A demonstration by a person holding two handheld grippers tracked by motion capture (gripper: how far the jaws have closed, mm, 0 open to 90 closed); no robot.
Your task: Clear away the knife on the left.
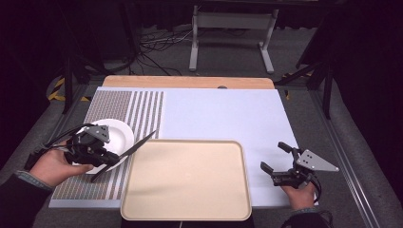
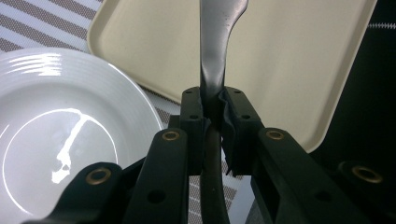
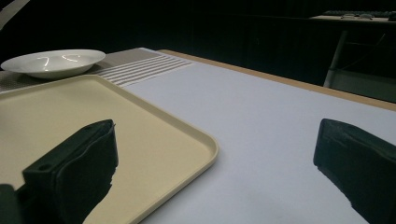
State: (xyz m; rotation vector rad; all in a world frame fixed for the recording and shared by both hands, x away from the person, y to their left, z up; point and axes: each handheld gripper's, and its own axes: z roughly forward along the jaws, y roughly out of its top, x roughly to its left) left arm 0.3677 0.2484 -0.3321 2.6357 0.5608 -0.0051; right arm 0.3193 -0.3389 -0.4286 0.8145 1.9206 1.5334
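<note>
Both tongs differ: left tongs [image 2: 212, 112] clamp a knife [image 2: 217, 42]; right tongs [image 3: 215, 158] gape wide, empty.

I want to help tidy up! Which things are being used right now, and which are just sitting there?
Being used:
left claw, shut on the knife
beige tray, where the knife points

Just sitting there:
white plate
striped mat
right claw, open and holding nothing

A beige tray [image 1: 186, 180] lies beside a white plate [image 1: 121, 133] on a striped mat [image 1: 142, 111].
</note>
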